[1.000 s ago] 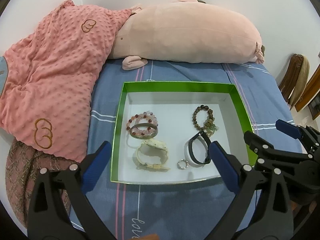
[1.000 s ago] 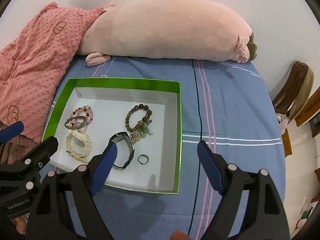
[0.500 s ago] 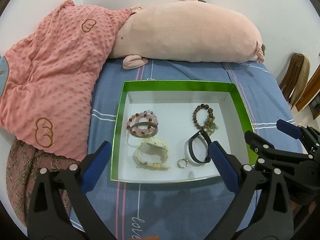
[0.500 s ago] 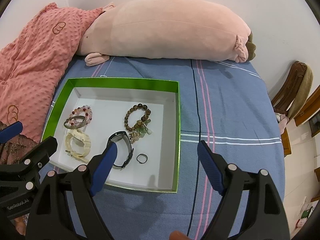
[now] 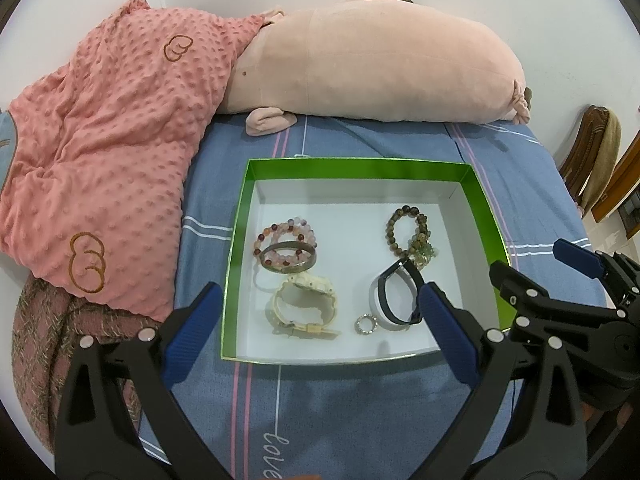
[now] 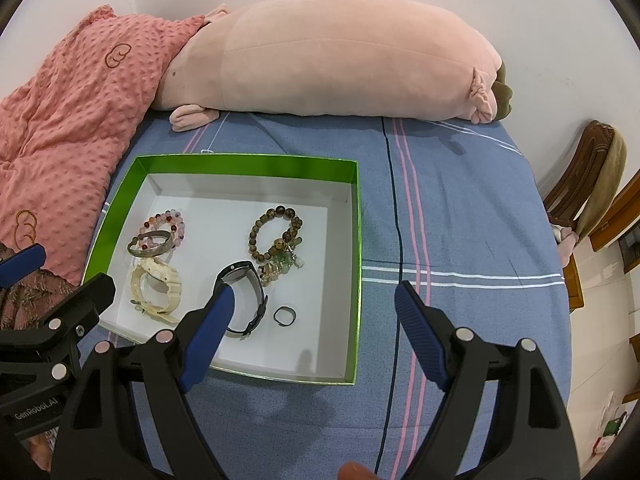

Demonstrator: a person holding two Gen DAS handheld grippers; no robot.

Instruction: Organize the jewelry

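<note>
A green-walled box (image 5: 360, 169) (image 6: 358, 216) with a white floor lies on the blue bed sheet. In it lie a pink bead bracelet (image 5: 296, 227) (image 6: 175, 220), a metal bangle (image 5: 287, 262) (image 6: 150, 246), a cream watch (image 5: 305, 308) (image 6: 157, 290), a brown bead bracelet (image 5: 408, 226) (image 6: 274, 232), a black watch (image 5: 394, 302) (image 6: 248, 298) and a small ring (image 5: 366, 325) (image 6: 284, 315). My left gripper (image 5: 318, 322) is open and empty above the box's near edge. My right gripper (image 6: 314, 320) is open and empty above the box's near right corner.
A long pink plush pillow (image 5: 372, 68) (image 6: 332, 52) lies along the wall behind the box. A dotted pink blanket (image 5: 100, 128) (image 6: 68, 100) covers the left side of the bed. A wooden chair (image 5: 596, 156) (image 6: 584, 184) stands off the bed's right edge.
Both views shift only slightly; the box and jewelry lie as before and both grippers stay open.
</note>
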